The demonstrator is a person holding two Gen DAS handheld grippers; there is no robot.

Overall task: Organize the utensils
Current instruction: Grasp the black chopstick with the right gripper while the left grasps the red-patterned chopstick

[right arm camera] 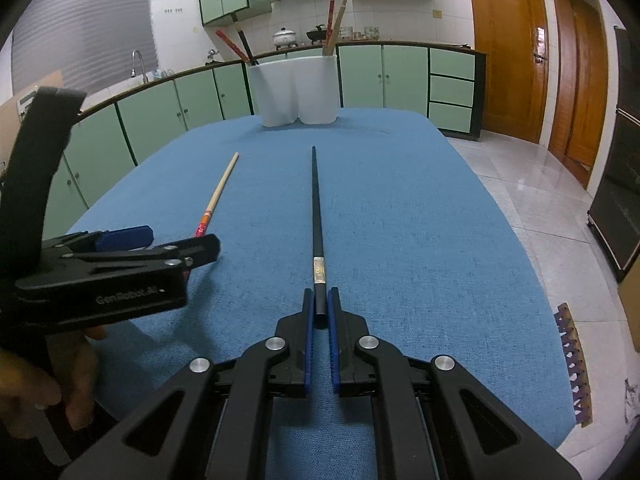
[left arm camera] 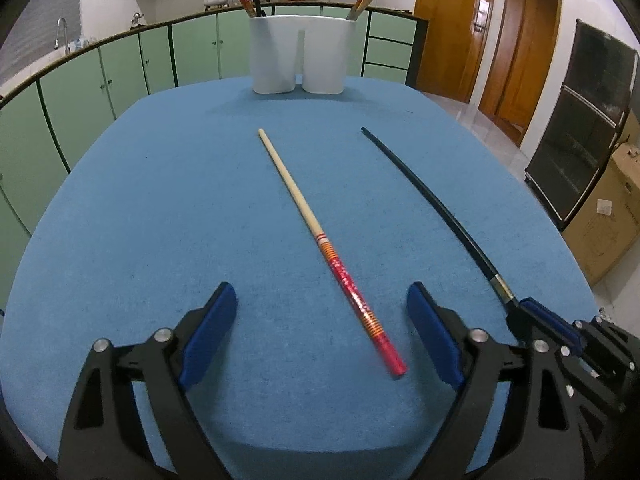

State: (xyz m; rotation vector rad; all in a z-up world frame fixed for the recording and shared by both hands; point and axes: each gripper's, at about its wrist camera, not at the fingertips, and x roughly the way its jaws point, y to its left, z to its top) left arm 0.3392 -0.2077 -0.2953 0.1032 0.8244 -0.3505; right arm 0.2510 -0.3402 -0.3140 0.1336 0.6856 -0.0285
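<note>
Kitchen with green cabinets and tiled walls; work surface is a table (left arm camera: 160, 184) under a blue felt-like cloth. Landmark: white holder (left arm camera: 298, 54), smooth, two rounded compartments, at the far edge.

Right gripper (right arm camera: 321, 312): jaws nearly closed, pads pressing the thick butt end of the black chopstick (right arm camera: 316, 216). That stick is slim, glossy, tapered, with a metal band just ahead of the pads; tip points toward the holder, well short of it.

Left gripper (left arm camera: 322, 332): jaws wide, nothing gripped. The red-handled chopstick (left arm camera: 316, 236) lies flat on the cloth between the pads, touching neither. Pale wooden shaft, patterned red grip, narrow end toward the holder.

Progress, judged: several chopsticks already stand in both compartments. Two remain outside the holder: one gripped, one still loose
</note>
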